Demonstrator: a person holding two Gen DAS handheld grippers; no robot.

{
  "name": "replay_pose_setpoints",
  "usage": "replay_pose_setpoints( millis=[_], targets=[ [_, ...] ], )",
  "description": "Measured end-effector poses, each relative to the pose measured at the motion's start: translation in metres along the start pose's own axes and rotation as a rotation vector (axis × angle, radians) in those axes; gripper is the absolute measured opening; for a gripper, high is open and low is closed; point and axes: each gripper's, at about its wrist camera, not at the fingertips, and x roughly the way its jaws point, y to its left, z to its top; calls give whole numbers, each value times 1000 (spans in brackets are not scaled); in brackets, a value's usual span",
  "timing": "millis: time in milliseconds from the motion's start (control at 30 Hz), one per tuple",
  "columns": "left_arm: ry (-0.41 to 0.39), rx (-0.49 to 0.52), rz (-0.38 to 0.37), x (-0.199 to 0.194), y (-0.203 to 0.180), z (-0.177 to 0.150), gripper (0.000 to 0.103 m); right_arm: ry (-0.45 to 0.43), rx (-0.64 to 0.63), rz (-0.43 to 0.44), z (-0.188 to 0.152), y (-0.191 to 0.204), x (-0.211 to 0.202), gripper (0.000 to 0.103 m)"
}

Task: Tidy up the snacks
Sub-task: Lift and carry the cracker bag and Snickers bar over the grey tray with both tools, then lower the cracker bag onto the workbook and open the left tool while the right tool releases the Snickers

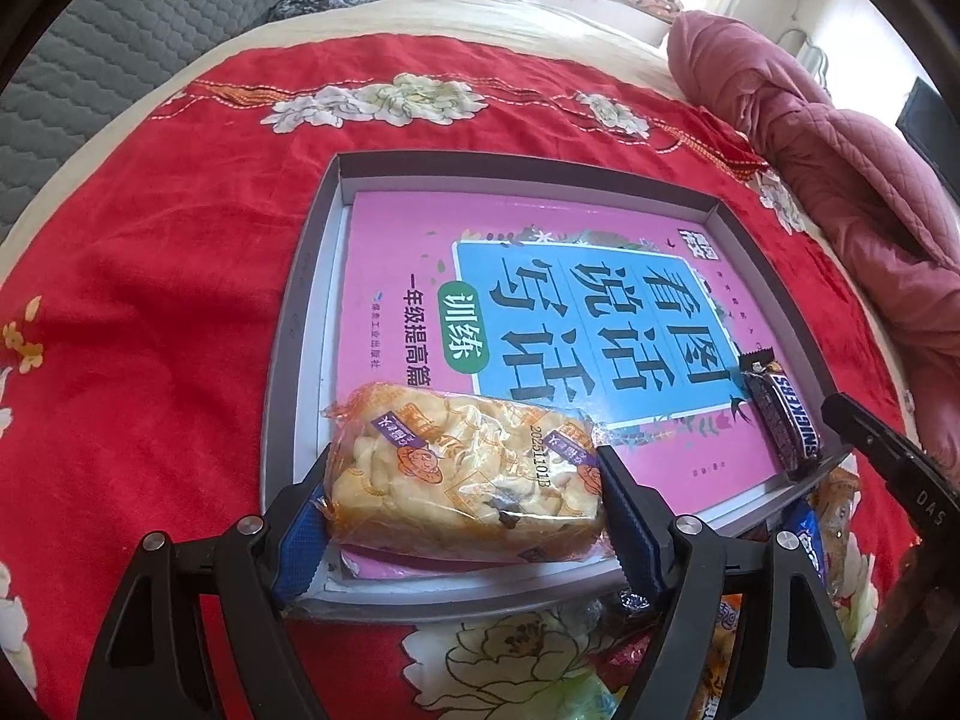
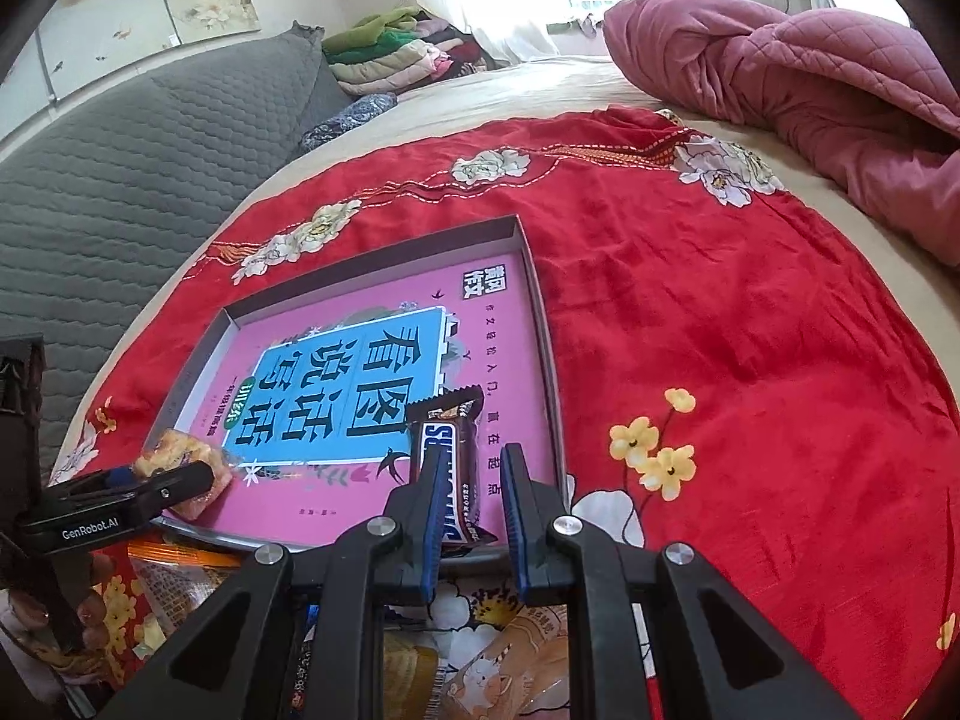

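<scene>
A shallow grey box [image 1: 300, 300] [image 2: 543, 312] with a pink book [image 1: 408, 252] [image 2: 336, 504] in it lies on the red blanket. My left gripper [image 1: 462, 510] is shut on a clear-wrapped yellow pastry pack [image 1: 468, 474], held over the box's near left corner; it also shows in the right wrist view [image 2: 180, 468]. A brown Snickers bar [image 2: 456, 468] [image 1: 780, 420] lies on the book at the near right corner. My right gripper [image 2: 471, 516] is open around the bar, its blue pads [image 2: 433, 516] a little apart from the wrapper.
Several loose snack packs [image 2: 480, 660] [image 1: 720, 660] lie on the red floral blanket [image 1: 150, 300] in front of the box. A pink quilt [image 2: 810, 90] is bunched at the far right. A grey padded headboard [image 2: 120, 180] and folded clothes [image 2: 396, 54] stand at the far left.
</scene>
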Motion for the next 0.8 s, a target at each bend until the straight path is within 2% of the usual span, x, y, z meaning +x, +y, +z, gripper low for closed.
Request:
replay_pose_setpoints(
  millis=[333, 600, 800],
  targets=[
    [19, -24, -34, -1, 1, 1, 82, 8, 9, 24, 0, 1, 0, 19],
    [3, -57, -56, -8, 6, 1, 82, 10, 23, 35, 1, 0, -1, 23],
    [-9, -62, -44, -12, 7, 0, 82, 6, 30, 40, 1, -1, -1, 29]
  ],
)
